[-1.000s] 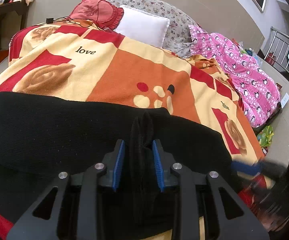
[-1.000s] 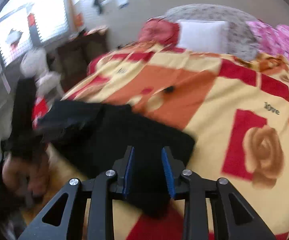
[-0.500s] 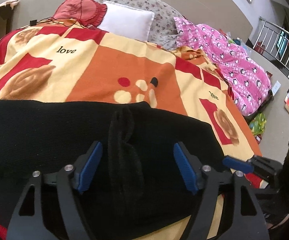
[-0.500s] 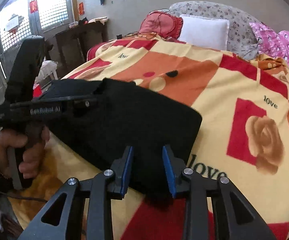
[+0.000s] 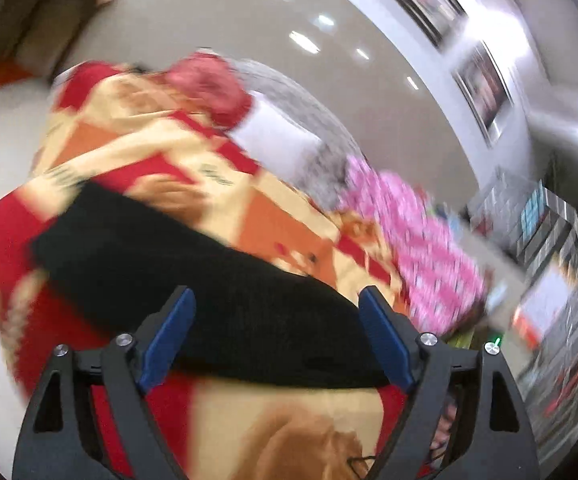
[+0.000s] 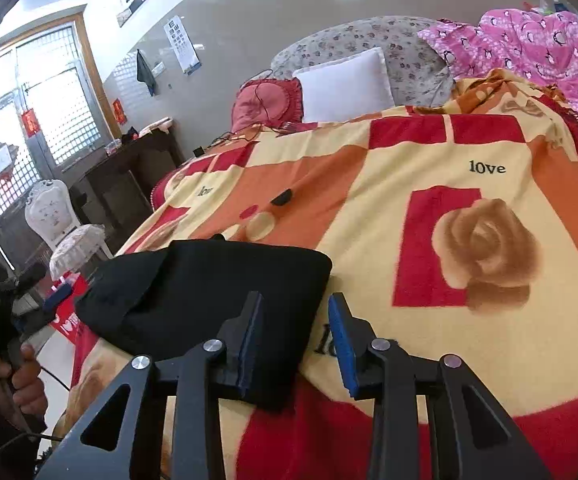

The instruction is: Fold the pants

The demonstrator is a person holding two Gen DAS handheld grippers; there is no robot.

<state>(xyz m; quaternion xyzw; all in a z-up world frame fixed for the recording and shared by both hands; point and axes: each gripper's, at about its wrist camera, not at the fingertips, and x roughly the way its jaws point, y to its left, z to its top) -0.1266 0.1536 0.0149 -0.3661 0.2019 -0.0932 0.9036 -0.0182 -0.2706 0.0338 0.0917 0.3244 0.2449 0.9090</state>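
With both tools opening and empty, the left tool [image 5: 277, 334] and right tool [image 6: 295, 340] should lift clear of the folded pants [image 6: 209, 296] at ten o'clock without snagging them.

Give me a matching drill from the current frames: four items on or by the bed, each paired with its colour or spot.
Column 1:
1. pants
2. pillow
3. penguin-print quilt
4. chair

Column 2:
A. pink, at the far right of the bed
B. black, folded on the near part of the blanket
C. white, on the floor left of the bed
D. plain white, at the head of the bed

Pairs: 1-B, 2-D, 3-A, 4-C
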